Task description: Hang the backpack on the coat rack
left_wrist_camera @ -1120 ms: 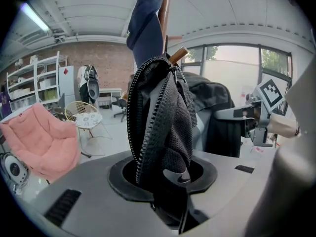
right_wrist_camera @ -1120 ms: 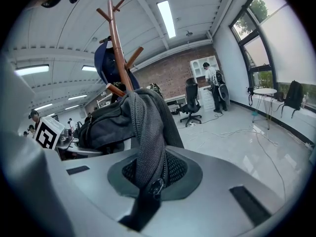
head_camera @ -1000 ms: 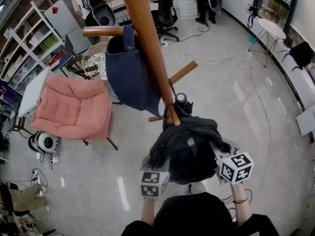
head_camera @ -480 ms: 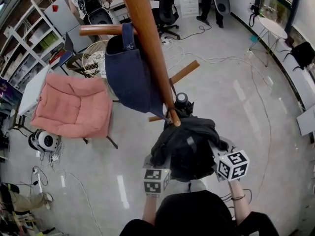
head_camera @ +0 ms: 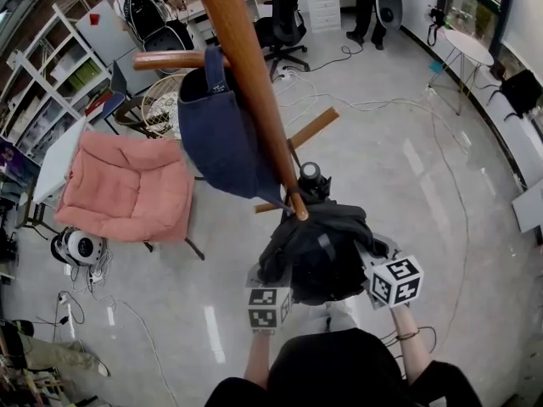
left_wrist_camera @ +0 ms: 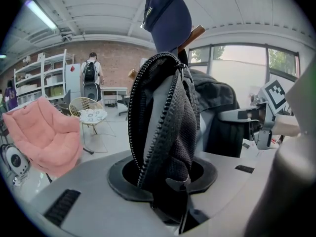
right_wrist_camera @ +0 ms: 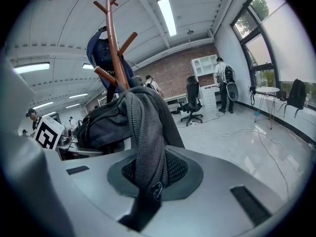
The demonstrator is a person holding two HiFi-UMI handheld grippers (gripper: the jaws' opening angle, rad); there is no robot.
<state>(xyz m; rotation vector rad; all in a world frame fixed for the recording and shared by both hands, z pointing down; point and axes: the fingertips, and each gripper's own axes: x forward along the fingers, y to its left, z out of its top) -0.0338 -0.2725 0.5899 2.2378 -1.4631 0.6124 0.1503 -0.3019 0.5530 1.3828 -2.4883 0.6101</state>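
In the head view the black backpack (head_camera: 321,248) hangs between my two grippers, just below the tip of a low peg (head_camera: 297,210) of the wooden coat rack (head_camera: 246,75). My left gripper (head_camera: 273,271) is shut on the backpack's zipped edge (left_wrist_camera: 165,127); its jaws (left_wrist_camera: 168,181) are part-way apart around the fabric. My right gripper (head_camera: 370,259) is shut on a mesh strap (right_wrist_camera: 145,132), which runs down between its jaws (right_wrist_camera: 150,181). A navy bag (head_camera: 222,125) hangs from a higher peg (head_camera: 170,58).
A pink cushioned chair (head_camera: 127,185) stands left of the rack, with a white wire chair (head_camera: 165,100) behind it. Shelves (head_camera: 51,66) line the far left. Office chairs (head_camera: 284,24), people and loose cables (head_camera: 382,108) are further back on the glossy floor.
Both grippers and the backpack have sunk a little under the peg. A person at the back left has shifted.
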